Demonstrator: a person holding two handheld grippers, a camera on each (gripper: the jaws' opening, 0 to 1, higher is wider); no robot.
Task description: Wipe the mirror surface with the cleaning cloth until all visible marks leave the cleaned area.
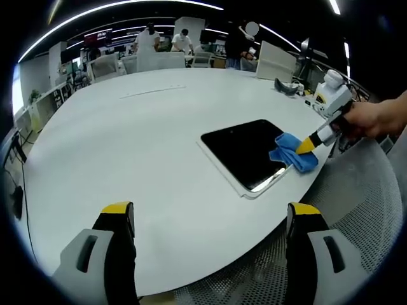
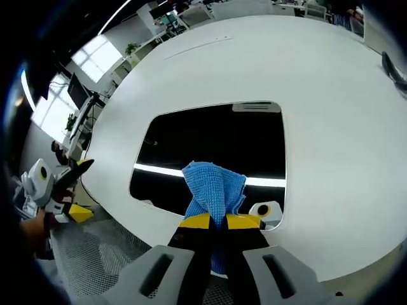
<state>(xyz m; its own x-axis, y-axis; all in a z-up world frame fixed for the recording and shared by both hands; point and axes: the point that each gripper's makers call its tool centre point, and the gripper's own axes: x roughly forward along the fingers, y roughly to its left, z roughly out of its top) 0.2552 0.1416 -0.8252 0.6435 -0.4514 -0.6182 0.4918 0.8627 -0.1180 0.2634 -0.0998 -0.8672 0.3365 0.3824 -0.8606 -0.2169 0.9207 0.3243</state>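
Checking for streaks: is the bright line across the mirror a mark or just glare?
Right gripper view: the line on the mirror looks like a reflected ceiling light, straight and running behind the cloth. Left gripper view: the mirror reads dark, with glare at its near corner.

Blue waffle-textured cleaning cloth (image 2: 213,184); black mirror (image 2: 216,143) with white frame; white worktop (image 1: 146,146); right gripper (image 2: 217,221) with yellow-tipped black jaws.

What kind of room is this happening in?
Probably an open-plan office: a large white table holds the mirror, with desks, monitors and people behind it, beneath long ceiling light strips.
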